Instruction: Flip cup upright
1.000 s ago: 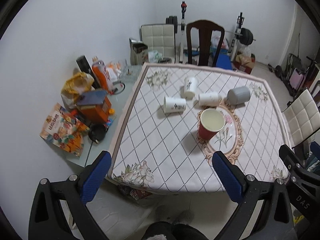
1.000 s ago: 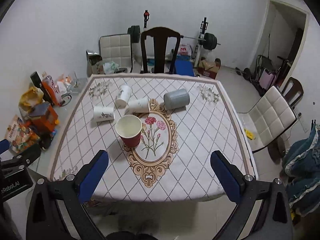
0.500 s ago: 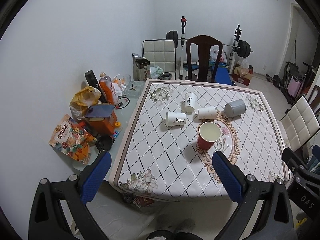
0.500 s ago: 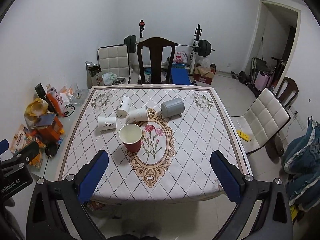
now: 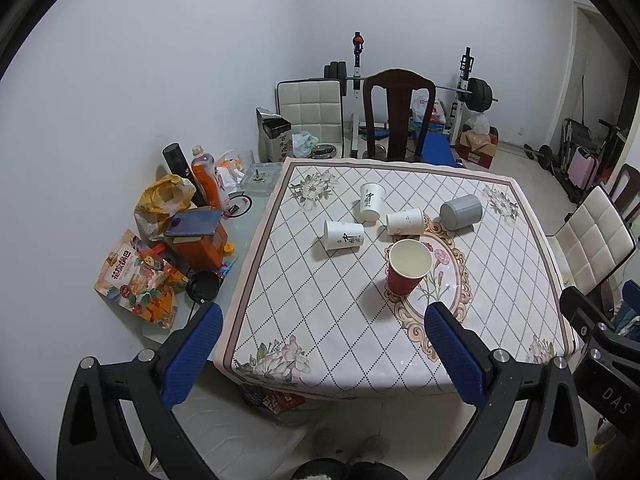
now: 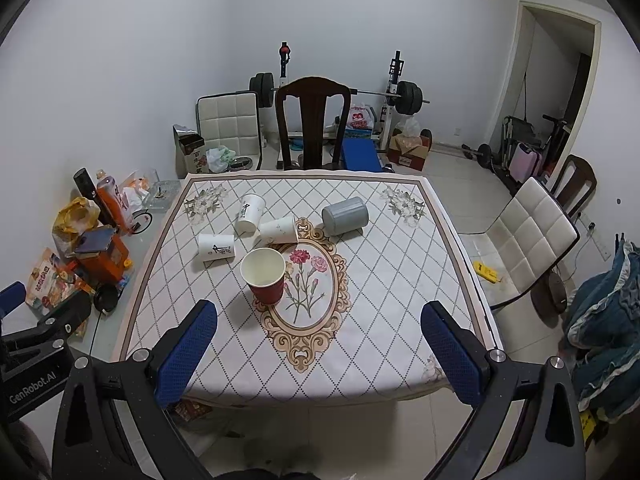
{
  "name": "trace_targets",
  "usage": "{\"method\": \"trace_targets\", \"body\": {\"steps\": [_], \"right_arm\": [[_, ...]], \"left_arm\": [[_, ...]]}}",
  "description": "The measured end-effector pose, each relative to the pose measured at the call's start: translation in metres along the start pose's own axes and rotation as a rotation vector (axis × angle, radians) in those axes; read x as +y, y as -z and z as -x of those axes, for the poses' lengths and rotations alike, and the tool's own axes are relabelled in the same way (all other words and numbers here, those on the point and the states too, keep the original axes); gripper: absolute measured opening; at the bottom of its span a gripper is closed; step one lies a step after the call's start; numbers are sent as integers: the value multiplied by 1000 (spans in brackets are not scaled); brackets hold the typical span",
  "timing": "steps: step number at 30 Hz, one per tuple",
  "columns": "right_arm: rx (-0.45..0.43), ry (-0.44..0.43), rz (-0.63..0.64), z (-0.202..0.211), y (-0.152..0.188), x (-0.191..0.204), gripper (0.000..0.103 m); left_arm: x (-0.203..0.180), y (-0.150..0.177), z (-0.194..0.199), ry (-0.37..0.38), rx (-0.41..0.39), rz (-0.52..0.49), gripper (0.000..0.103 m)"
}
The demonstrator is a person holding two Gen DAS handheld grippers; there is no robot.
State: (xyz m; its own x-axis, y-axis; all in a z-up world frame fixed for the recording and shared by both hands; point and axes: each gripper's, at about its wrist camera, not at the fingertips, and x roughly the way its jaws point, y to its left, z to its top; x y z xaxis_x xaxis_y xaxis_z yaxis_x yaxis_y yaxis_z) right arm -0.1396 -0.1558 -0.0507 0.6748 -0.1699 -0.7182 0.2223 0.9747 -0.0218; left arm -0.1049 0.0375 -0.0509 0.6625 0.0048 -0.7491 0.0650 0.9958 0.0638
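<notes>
Room: white walls, weight bench [image 6: 360, 152] against the far wall, dark wooden chair [image 6: 312, 120] at the table's far edge. Table [image 6: 400, 300] carries a diamond-pattern cloth. Left gripper [image 5: 324, 344] and right gripper [image 6: 320, 340] are both held off the near edge, jaws spread wide, gripping nothing. Grey cup [image 6: 345, 215] lies on its side towards the far edge; three white paper cups [image 6: 279, 229] lie tipped beside it. Red cup [image 6: 265, 276] stands upright, empty, centre-left, well ahead of both grippers.
</notes>
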Motion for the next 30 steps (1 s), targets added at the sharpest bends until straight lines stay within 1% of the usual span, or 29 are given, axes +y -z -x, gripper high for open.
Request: {"method": "trace_targets", "body": {"steps": [30], "right_arm": [[8,-7,20,6,-1,12,103]], "left_arm": [[2,3,6,5,-6,-1,103]]}}
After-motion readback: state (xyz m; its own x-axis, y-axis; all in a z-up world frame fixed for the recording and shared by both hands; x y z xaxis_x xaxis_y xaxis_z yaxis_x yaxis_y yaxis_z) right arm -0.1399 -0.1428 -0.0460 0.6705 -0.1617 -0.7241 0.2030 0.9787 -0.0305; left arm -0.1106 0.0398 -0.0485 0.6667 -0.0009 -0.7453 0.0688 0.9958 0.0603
